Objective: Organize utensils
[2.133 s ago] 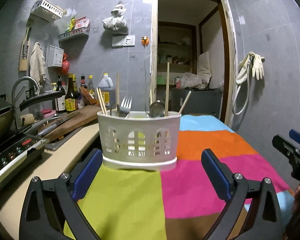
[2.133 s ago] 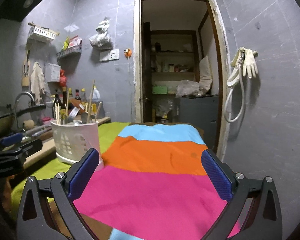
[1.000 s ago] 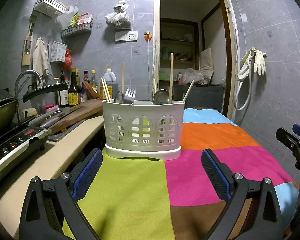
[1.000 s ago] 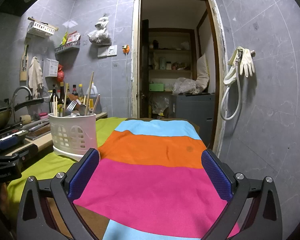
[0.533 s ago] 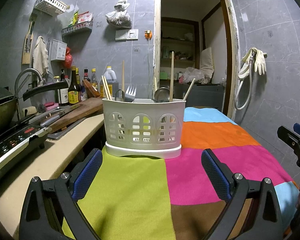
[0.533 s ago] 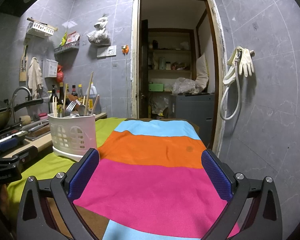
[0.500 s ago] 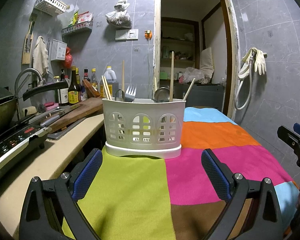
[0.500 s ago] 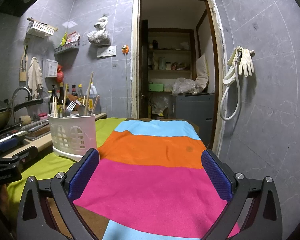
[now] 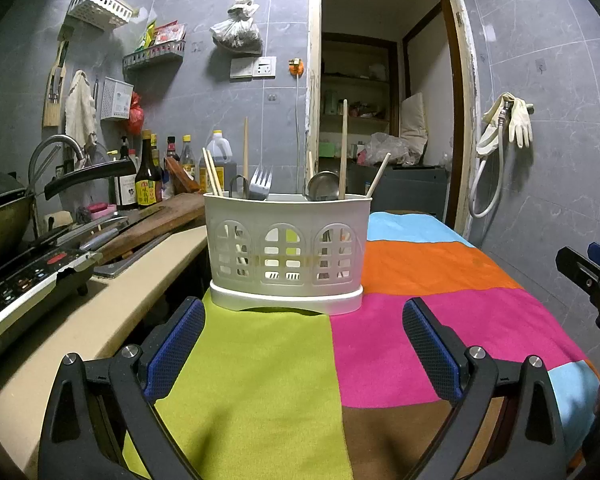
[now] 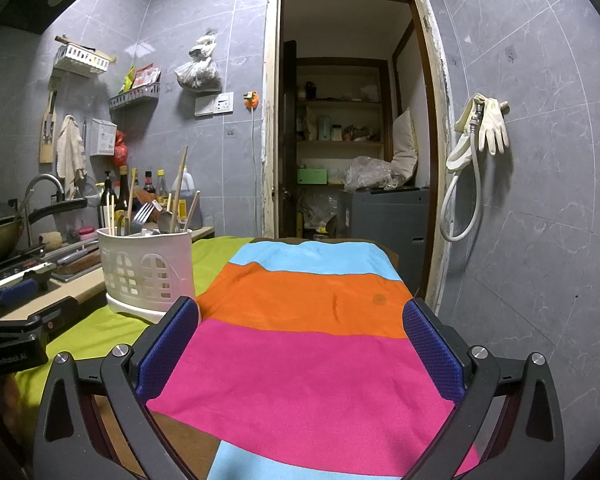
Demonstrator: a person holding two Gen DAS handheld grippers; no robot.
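**Blue-padded jaws idle before a loaded caddy**

Left gripper [image 9: 303, 343]: jaws spread wide, nothing held, low over the green patch of the patchwork cloth [image 9: 260, 380] that covers the tabletop. Right gripper [image 10: 300, 350]: jaws likewise wide apart and empty, above the pink and orange patches.

White plastic caddy [image 9: 287, 248] stands upright on the cloth, directly ahead of the left gripper and near it; well to the left of the right gripper. It holds chopsticks [image 9: 212, 172], a fork [image 9: 260, 185], a metal spoon [image 9: 323, 187] and further wooden sticks, all standing handle-down or leaning. No loose utensil lies on the cloth.

Assessment: sorting appears largely done. Any remaining regrouping is best done by gripping one shaft high, above the rim, and lifting straight up, lest the light caddy tip.
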